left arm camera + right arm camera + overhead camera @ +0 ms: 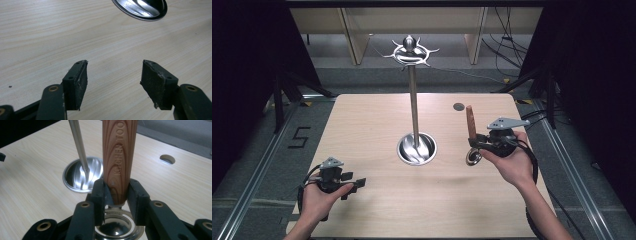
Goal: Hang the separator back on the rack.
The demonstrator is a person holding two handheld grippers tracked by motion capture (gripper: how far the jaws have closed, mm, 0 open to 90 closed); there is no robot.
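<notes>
The right tongs (117, 195) were clamped on the wooden handle (119, 157) of a kitchen scoop (472, 134), held upright, its metal head (117, 227) below the jaws. The stand (413, 100) rose just beyond them. Hanging it on a top hook (428, 51) seemed next, needing a lift. The left tongs (113, 81) gaped empty, well apart.

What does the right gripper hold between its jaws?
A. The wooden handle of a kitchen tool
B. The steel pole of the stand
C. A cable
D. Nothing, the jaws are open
A: in the right gripper view the right gripper is shut on the wooden handle, apart from the stand's pole.
</notes>
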